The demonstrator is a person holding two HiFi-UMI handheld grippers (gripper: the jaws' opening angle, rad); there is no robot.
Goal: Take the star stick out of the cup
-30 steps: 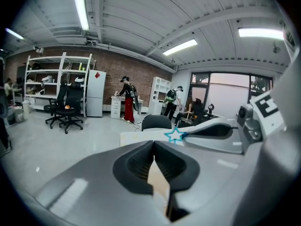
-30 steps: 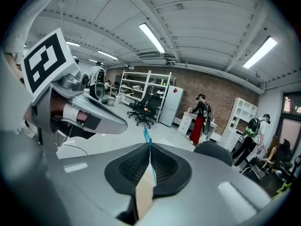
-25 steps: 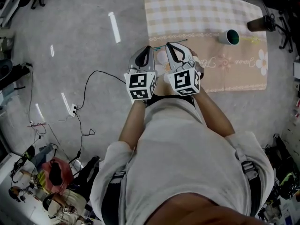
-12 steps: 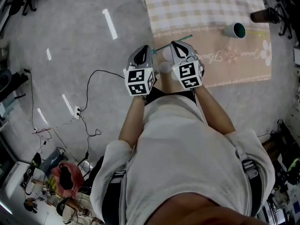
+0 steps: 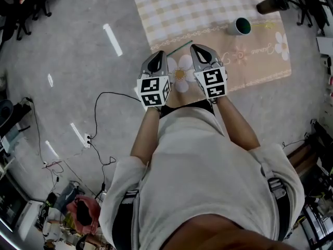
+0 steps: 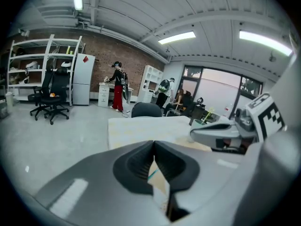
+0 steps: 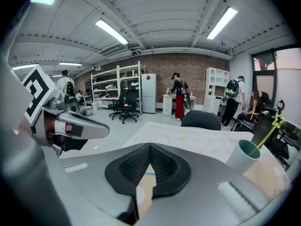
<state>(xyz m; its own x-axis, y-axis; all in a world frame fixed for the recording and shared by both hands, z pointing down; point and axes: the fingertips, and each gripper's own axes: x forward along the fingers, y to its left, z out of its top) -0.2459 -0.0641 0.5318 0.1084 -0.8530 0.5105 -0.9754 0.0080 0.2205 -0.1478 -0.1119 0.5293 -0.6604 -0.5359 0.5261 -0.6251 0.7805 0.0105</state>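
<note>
A white cup (image 5: 241, 26) with a teal inside stands on the far right part of the cloth-covered table (image 5: 208, 7). The yellow-green star stick (image 7: 269, 132) leans out of the cup (image 7: 241, 157) to the right. A thin teal stick (image 5: 179, 48) lies on the cloth between my grippers. The left gripper (image 5: 161, 54) and the right gripper (image 5: 195, 48) hover side by side over the table's near edge, well short of the cup. Both are shut with nothing between the jaws, as the left gripper view (image 6: 154, 144) and the right gripper view (image 7: 150, 147) show.
The cloth is checked at the back and beige with daisy prints (image 5: 180, 74) in front. A dark office chair (image 7: 201, 120) stands behind the table. Cables (image 5: 104, 98) trail over the grey floor at left. People stand by shelves far off.
The head view has swung, so the table now sits more to the left. Both grippers now reach over the cloth's daisy print, still side by side and shut.
</note>
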